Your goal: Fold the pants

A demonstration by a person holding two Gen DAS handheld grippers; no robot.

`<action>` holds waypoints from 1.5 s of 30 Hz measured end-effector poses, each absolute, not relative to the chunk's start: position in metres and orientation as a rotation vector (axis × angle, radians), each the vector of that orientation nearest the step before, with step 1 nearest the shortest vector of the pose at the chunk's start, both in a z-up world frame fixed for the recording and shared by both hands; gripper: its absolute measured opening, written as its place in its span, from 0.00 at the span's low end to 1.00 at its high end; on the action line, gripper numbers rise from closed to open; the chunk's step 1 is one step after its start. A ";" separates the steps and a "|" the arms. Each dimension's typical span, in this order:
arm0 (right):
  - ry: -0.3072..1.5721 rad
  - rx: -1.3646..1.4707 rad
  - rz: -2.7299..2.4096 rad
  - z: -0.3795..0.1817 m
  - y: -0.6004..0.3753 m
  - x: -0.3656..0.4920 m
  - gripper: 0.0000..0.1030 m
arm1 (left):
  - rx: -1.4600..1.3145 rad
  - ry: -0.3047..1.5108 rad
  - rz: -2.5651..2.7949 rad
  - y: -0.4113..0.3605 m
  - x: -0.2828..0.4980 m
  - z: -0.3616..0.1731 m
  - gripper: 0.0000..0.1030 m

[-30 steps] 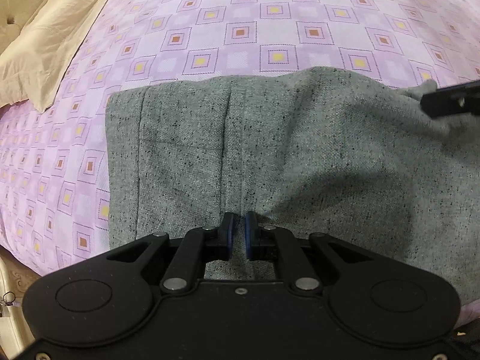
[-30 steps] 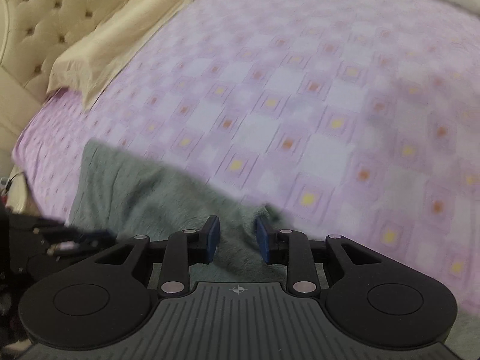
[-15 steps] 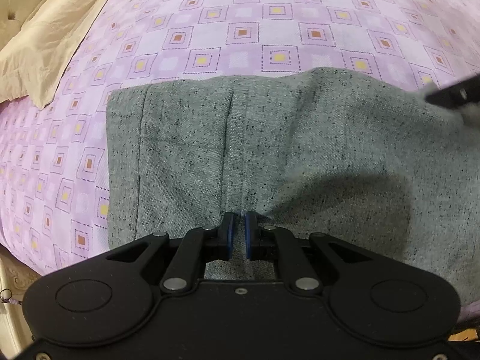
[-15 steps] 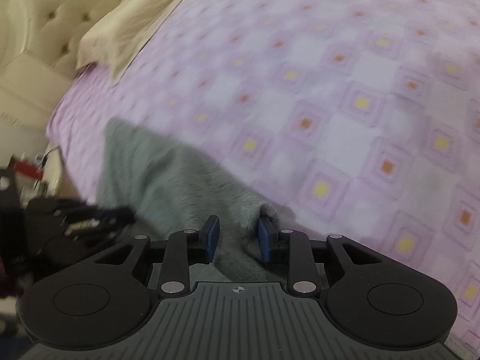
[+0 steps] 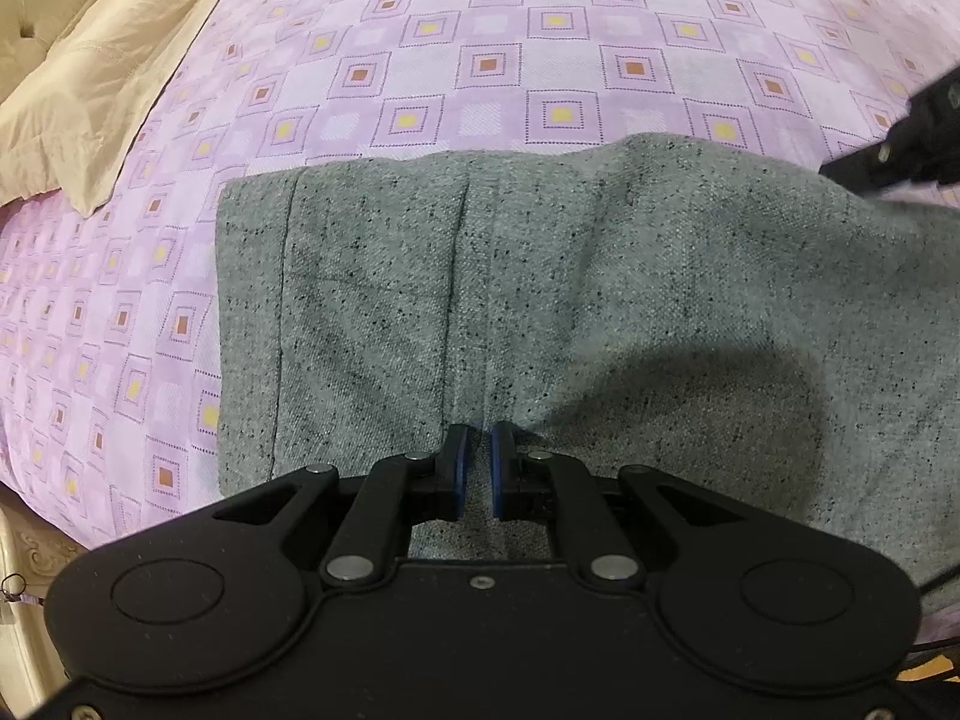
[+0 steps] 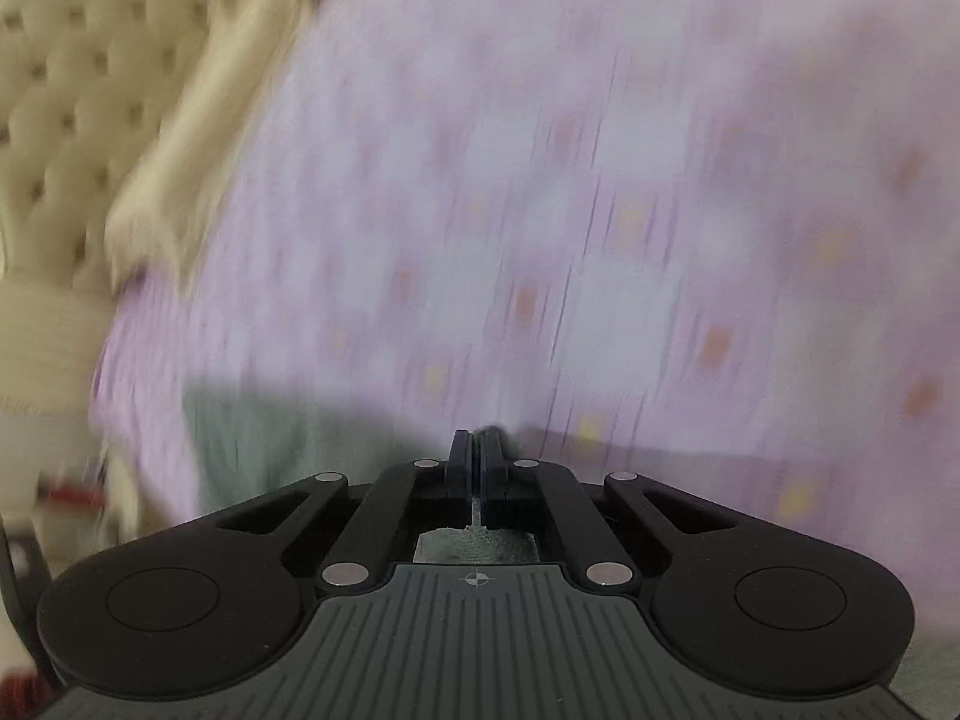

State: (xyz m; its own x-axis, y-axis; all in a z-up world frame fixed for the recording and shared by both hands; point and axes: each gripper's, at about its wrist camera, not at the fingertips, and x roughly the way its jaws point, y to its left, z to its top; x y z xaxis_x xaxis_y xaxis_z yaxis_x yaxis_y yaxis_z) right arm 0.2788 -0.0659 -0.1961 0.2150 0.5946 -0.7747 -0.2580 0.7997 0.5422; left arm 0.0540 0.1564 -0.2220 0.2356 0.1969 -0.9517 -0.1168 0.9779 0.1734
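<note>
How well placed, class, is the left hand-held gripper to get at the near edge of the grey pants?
Probably yes: the left hand-held gripper already sits at the near edge of the grey pants, jaws nearly closed with cloth between them and nothing else in its way.

My left gripper (image 5: 477, 468) pinches a ridge of speckled grey pants (image 5: 600, 312) lying on a purple checked bedsheet (image 5: 480, 60). A beige pillow (image 5: 90, 72) sits upper left; the right gripper (image 5: 900, 144) enters at the right edge.
</note>
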 end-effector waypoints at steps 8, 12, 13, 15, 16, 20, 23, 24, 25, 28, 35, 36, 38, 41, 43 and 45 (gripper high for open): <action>1.141 0.223 0.612 -0.189 -0.070 0.291 0.01 | 0.118 1.363 0.174 0.157 0.057 -0.219 0.12; 1.143 0.056 0.571 -0.192 -0.088 0.278 0.03 | 0.050 1.434 0.187 0.170 0.065 -0.208 0.18; 1.158 0.017 0.579 -0.197 -0.092 0.273 0.05 | 0.020 1.446 0.199 0.174 0.068 -0.203 0.18; 1.180 -0.071 0.650 -0.200 -0.096 0.258 0.05 | -0.013 1.429 0.221 0.178 0.078 -0.187 0.18; 1.185 -0.110 0.711 -0.199 -0.095 0.247 0.05 | -0.017 1.412 0.221 0.178 0.083 -0.180 0.18; 1.144 -0.255 0.850 -0.192 -0.086 0.200 0.05 | 0.019 1.357 0.189 0.160 0.118 -0.152 0.19; 1.069 -0.336 0.873 -0.187 -0.078 0.172 0.05 | 0.005 1.344 0.131 0.141 0.154 -0.144 0.20; 1.064 -0.335 0.876 -0.186 -0.076 0.172 0.05 | -0.004 1.345 0.115 0.134 0.166 -0.143 0.20; 1.063 -0.335 0.875 -0.187 -0.074 0.169 0.05 | -0.015 1.350 0.094 0.127 0.177 -0.143 0.20; 1.069 -0.325 0.864 -0.191 -0.074 0.164 0.05 | -0.021 1.367 0.015 0.102 0.207 -0.147 0.24; 1.077 -0.301 0.842 -0.199 -0.093 0.156 0.05 | -0.024 1.511 -0.076 0.062 0.264 -0.183 0.48; 1.080 -0.291 0.838 -0.200 -0.094 0.157 0.05 | -0.031 1.531 -0.074 0.059 0.270 -0.186 0.48; 1.082 -0.280 0.830 -0.200 -0.096 0.155 0.05 | -0.024 1.575 -0.076 0.052 0.279 -0.194 0.50; 1.085 -0.284 0.824 -0.202 -0.099 0.150 0.05 | 0.015 1.658 -0.119 0.047 0.284 -0.210 0.55; 1.086 -0.282 0.818 -0.202 -0.098 0.148 0.05 | 0.065 1.724 -0.154 0.043 0.284 -0.223 0.55; 1.084 -0.278 0.815 -0.201 -0.097 0.147 0.05 | 0.108 1.774 -0.180 0.040 0.282 -0.233 0.56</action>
State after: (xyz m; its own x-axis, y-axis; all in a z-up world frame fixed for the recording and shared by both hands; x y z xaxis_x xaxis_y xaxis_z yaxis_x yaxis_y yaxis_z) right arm 0.1467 -0.0966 -0.2008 0.2185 0.4504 -0.8657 -0.7065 0.6849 0.1781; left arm 0.2816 0.0402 -0.2332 -0.2094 -0.0254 -0.9775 0.1712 0.9833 -0.0622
